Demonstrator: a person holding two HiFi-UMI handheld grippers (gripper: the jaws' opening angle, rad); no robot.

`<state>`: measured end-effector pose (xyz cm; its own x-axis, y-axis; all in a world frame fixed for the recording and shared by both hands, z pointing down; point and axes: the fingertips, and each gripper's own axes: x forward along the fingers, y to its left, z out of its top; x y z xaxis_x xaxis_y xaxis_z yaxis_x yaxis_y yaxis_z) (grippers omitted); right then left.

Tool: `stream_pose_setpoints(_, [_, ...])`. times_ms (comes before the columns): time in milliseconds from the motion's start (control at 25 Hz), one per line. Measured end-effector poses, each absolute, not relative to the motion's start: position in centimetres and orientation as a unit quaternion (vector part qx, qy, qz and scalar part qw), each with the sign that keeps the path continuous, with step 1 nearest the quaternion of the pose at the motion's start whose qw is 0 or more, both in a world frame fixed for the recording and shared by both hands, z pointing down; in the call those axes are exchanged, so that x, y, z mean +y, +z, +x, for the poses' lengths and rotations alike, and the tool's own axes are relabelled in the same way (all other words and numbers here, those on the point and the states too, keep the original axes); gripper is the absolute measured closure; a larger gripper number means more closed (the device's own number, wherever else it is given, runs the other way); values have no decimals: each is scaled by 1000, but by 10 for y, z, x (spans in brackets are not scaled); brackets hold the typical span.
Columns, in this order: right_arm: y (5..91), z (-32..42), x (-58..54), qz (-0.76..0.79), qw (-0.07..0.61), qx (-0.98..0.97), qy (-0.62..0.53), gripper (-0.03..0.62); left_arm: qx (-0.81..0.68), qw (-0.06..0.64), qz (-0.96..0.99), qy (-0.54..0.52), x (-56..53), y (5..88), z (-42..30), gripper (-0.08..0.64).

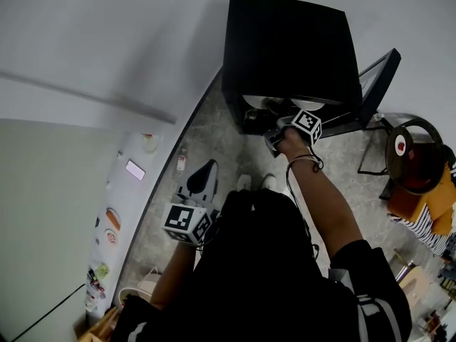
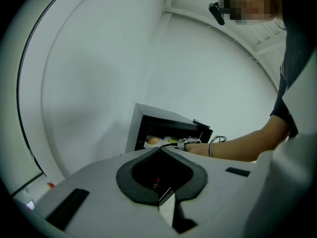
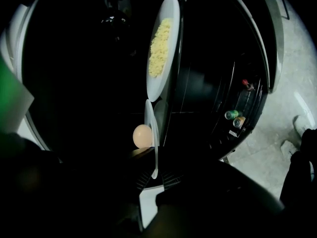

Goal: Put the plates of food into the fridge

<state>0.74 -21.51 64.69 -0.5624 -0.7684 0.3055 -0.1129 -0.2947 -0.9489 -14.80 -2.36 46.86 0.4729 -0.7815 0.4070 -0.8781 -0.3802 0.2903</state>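
**No writing can be read**

The two cubes, one [image 1: 187,223] low on the left and one [image 1: 306,125] at the fridge [image 1: 292,41], bear black-and-white square patterns with no letters or numbers. The two cans [image 3: 231,114] in the fridge door have coloured labels too small to read. Print on the packets [image 1: 112,228] along the pale table [image 1: 127,194] is blurred.

The black fridge [image 1: 288,48] stands on the grey stone floor [image 1: 214,141], ahead of the left tongs [image 2: 159,148], with its door [image 1: 372,91] open. Its dark shelf [image 3: 174,90] carries two white plates. The near plate [image 3: 153,128], bearing a round pale bun [image 3: 142,135], lies with its rim pinched between the jaws of the right tongs [image 3: 154,175]. The far plate [image 3: 161,48], heaped with yellow food [image 3: 159,46], lies beyond those jaws, deeper in.
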Motion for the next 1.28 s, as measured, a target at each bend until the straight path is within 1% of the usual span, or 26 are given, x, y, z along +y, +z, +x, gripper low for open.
stream_pose_setpoints(240, [647, 8, -219, -413, 243, 524, -704, 558, -502, 239, 825, 102, -26, 471, -146, 537])
stream_pose_setpoints(400, [646, 8, -221, -431, 234, 492, -720, 558, -498, 241, 827, 104, -28, 473, -143, 537])
stream_pose_setpoints(520, [642, 7, -219, -434, 228, 501, -713, 557, -498, 242, 826, 104, -29, 472, -140, 537])
stream_pose_setpoints(840, [644, 1, -204, -412, 243, 502, -721, 558, -498, 240, 827, 103, -33, 472, -138, 537])
stream_pose_setpoints(1280, [642, 5, -224, -407, 247, 506, -719, 557, -497, 239, 827, 111, -26, 476, -138, 537])
